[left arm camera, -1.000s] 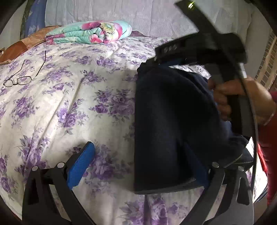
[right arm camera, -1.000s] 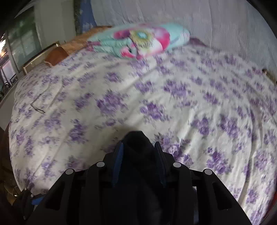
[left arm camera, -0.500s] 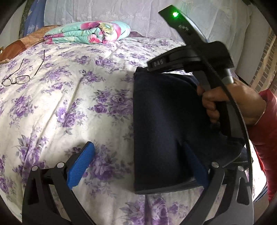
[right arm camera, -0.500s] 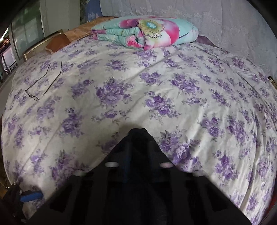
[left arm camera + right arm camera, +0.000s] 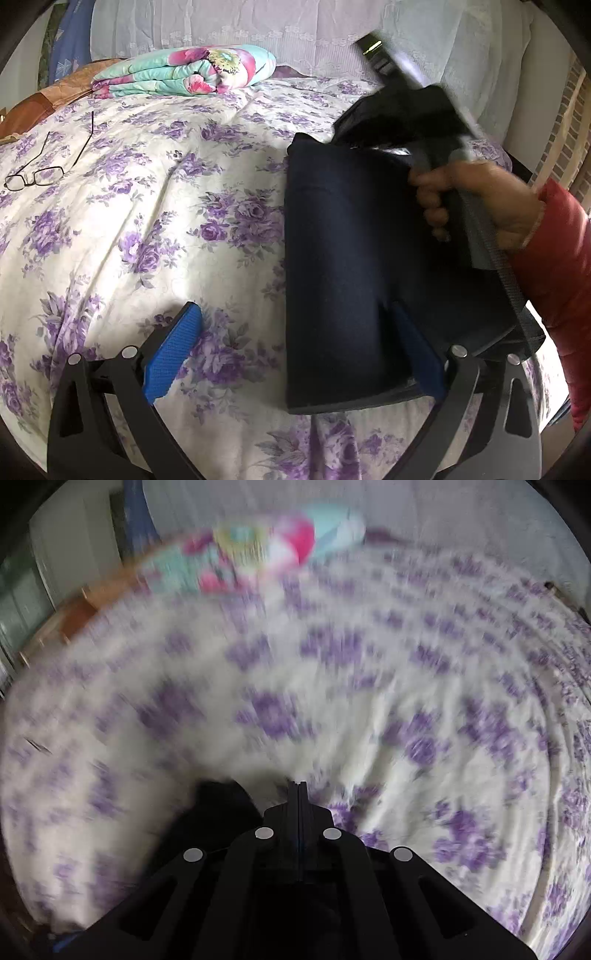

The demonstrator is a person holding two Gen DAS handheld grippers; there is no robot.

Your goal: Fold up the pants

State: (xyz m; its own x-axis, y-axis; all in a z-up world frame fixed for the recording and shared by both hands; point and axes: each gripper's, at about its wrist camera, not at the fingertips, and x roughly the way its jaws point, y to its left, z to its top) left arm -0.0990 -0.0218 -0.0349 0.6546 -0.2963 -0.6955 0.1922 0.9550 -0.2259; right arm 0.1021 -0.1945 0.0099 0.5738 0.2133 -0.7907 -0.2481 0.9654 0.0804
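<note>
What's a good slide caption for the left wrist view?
Open left gripper straddles the edge of folded navy pants on a floral bedspread.

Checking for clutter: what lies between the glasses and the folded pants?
Left wrist view: only bare floral bedspread between glasses and pants.

Bed [image 5: 177, 236]: pants [image 5: 343, 258], glasses [image 5: 35, 177] (folded blanket [image 5: 184, 72]).

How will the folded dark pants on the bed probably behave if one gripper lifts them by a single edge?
The pants are soft cloth in stacked layers, so they would probably sag and the fold may open. The flowered quilt under them looks soft and puffy, so a push would likely bunch them rather than slide them.
</note>
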